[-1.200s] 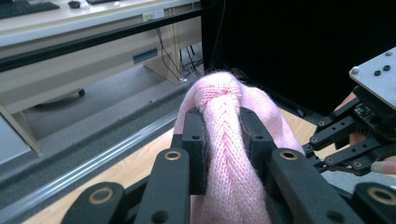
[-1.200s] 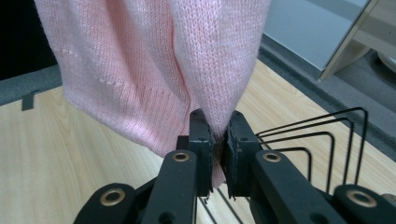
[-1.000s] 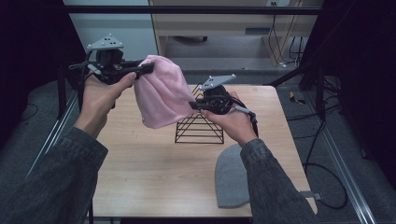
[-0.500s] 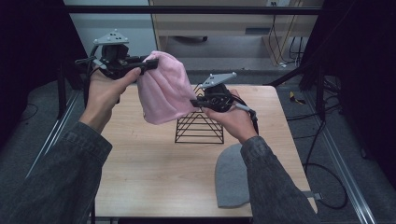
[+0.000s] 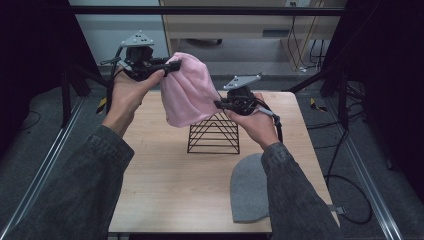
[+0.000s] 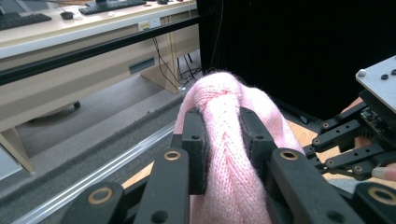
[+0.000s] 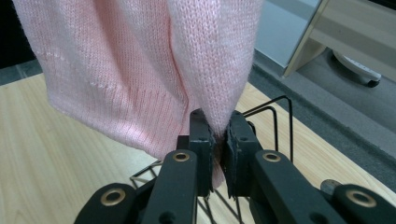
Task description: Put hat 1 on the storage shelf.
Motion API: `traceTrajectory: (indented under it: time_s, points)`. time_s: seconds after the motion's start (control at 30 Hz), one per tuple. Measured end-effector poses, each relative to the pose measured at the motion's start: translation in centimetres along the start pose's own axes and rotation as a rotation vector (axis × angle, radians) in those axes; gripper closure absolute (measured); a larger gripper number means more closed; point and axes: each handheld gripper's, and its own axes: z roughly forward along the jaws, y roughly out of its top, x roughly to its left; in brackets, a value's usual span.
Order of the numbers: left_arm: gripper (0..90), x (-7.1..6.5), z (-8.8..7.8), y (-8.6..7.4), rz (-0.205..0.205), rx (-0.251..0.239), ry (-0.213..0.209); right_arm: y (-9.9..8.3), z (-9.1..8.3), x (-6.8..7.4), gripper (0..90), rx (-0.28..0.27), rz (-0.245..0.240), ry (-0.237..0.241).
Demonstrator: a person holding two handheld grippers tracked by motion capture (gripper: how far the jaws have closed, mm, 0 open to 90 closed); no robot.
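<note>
The pink knit hat [image 5: 187,95] hangs in the air at upper centre of the high view, stretched between both tools just above the black wire rack [image 5: 214,134]. The left tool [image 5: 167,65] pinches a bunched fold at its upper edge; the right tool [image 5: 219,105] is pressed together on its lower hem. Judging by this, lifting is done, and draping it over the rack remains. The rack holds nothing. A grey hat [image 5: 250,187] lies on the bench [image 5: 165,190], lower right.

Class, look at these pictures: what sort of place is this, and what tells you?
Probably an office-like lab: a recording rig's black frame bar crosses above a wooden table, with a desk bearing a keyboard and floor cables behind.
</note>
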Motion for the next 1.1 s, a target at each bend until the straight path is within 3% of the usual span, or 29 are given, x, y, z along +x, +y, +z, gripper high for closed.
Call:
traceTrajectory:
  time_s: [0.43, 1.1]
  points:
    - [75.0, -0.4, 1.6, -0.7, 0.019, 0.017, -0.006, -2.2, 0.8, -0.2, 83.2, -0.023, 0.019, 0.001]
    - [74.4, -1.7, 3.0, -1.4, 0.021, 0.013, -0.036, -4.2, 0.3, -0.6, 83.4, -0.021, 0.023, -0.033]
